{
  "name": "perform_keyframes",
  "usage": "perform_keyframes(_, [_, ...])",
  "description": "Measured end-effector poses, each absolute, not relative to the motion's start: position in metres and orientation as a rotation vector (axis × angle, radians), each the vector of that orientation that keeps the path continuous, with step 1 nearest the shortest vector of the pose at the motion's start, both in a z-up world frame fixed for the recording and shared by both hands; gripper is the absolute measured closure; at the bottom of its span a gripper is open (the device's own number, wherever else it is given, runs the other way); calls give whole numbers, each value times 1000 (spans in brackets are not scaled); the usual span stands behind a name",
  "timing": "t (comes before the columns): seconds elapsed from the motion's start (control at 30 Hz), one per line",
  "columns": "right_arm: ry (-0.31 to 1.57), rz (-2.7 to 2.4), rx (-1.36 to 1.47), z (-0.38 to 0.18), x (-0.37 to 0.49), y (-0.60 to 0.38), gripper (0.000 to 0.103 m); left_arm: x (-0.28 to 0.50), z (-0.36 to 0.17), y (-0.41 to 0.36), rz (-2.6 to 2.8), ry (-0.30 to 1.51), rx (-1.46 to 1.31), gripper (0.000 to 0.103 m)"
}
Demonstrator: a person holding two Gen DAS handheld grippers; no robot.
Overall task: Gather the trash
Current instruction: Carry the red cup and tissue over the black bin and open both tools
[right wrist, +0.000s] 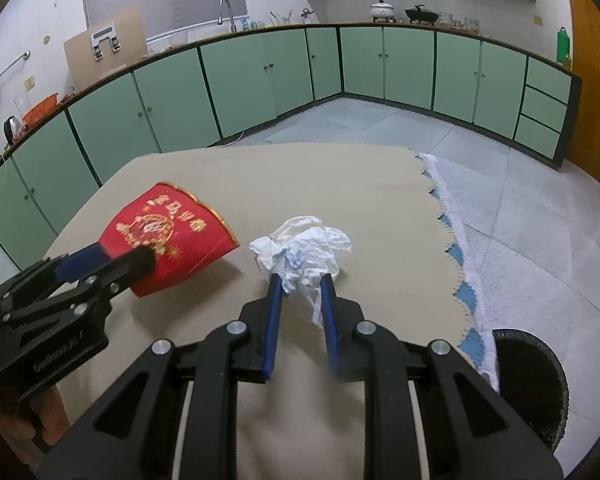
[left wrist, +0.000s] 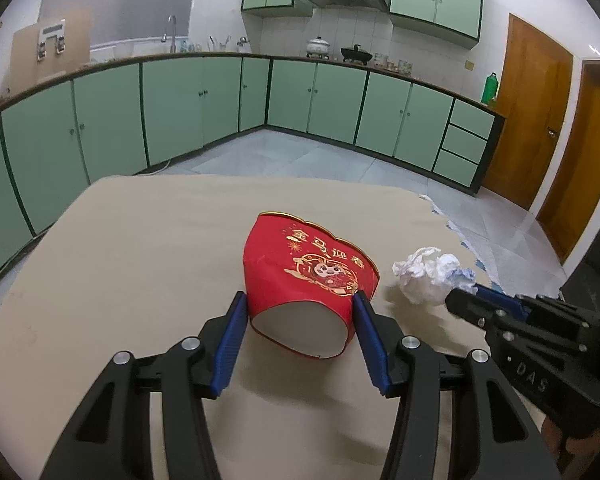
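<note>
Red paper cup (left wrist: 308,276) mouth hidden

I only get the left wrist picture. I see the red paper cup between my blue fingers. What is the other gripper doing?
Observer: The right gripper has its blue fingers closed on the crumpled white tissue.
Operator: Where does the trash go?
Observer: A dark bin stands on the floor past the table's right edge.
Operator: Is my cup lifted?
Observer: The red paper cup tilts on its side, held by the left gripper.
</note>
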State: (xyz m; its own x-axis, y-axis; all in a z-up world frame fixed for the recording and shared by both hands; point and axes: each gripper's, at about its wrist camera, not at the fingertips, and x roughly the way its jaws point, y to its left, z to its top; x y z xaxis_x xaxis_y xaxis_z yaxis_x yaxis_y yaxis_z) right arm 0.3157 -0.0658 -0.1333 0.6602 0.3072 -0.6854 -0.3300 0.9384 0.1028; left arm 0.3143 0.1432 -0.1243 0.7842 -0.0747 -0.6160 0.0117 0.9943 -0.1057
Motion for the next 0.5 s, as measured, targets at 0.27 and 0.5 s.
perform_keyframes(0.27, [732,345,-21,-113,292,-78,85,294,-114,134,-58,646,-94,51])
perform_keyframes(0.5, [699,318,-10,-93,270,-97,85,278,-98,116,-97,619,-76,51])
